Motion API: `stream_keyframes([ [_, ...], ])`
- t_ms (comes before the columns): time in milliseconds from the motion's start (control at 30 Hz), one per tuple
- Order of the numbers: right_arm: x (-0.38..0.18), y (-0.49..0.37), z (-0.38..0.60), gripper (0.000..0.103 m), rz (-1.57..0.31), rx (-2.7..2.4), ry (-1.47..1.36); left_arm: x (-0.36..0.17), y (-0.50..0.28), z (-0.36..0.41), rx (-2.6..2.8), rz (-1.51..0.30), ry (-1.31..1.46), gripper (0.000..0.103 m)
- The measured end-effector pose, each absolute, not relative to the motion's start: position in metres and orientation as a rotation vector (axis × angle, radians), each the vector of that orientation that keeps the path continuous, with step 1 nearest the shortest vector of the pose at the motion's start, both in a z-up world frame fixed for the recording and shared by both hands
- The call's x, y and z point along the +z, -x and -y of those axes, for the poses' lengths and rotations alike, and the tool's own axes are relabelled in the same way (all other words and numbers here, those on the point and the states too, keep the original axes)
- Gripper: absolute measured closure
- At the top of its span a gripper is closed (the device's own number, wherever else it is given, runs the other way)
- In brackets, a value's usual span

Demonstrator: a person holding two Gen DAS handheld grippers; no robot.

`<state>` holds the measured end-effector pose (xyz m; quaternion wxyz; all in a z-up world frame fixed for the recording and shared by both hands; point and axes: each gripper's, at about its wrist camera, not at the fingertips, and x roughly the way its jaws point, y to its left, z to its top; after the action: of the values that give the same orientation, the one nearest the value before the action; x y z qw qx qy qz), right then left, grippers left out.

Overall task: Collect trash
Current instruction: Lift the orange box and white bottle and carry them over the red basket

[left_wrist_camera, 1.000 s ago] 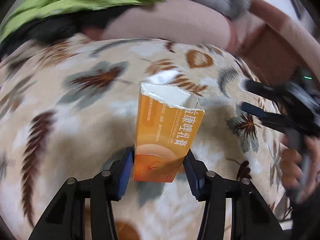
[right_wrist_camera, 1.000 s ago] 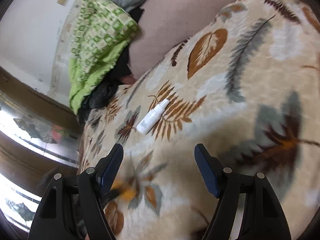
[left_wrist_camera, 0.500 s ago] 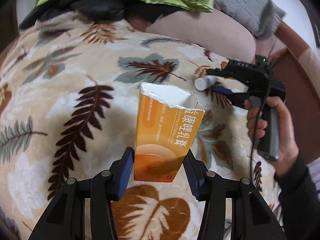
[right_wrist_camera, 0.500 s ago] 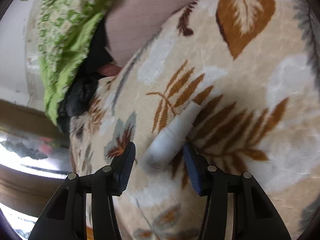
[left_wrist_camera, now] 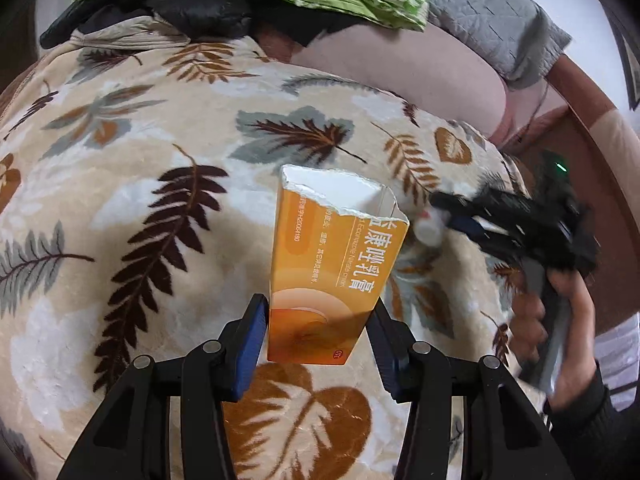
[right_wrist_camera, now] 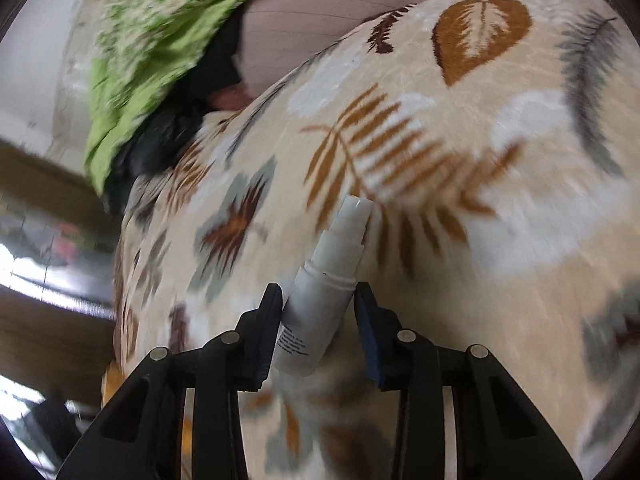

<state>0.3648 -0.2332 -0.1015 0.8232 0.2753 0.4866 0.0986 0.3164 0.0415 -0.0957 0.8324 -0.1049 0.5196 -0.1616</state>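
Bottle (right_wrist_camera: 320, 304) now between right jaws, which just closed; left jaws hold box (left_wrist_camera: 328, 272).

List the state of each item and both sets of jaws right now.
Orange box: torn open on top, clamped upright in left gripper.
White bottle: between right gripper jaws, which have just been closing; pads against its sides.
Leaf-print blanket: spread flat.
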Motion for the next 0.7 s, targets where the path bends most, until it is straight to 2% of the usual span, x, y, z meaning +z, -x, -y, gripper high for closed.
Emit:
stream_keyframes([
  [200,-0.067,-0.252,0.252,0.067,-0.986,0.271,-0.592,-0.092,-0.303,-0.026,-0.409,-1.103,0.195,0.051],
  [367,-0.071,-0.186,0.261,0.067,-0.957,0.284,-0.683,-0.092,-0.295,-0.009,-0.452,-1.132,0.203,0.051],
  [700,-0.044,-0.152,0.25,0.067,-0.838,0.296,-0.534,-0.067,-0.241,0.019,-0.443,-1.112,0.119,0.051],
])
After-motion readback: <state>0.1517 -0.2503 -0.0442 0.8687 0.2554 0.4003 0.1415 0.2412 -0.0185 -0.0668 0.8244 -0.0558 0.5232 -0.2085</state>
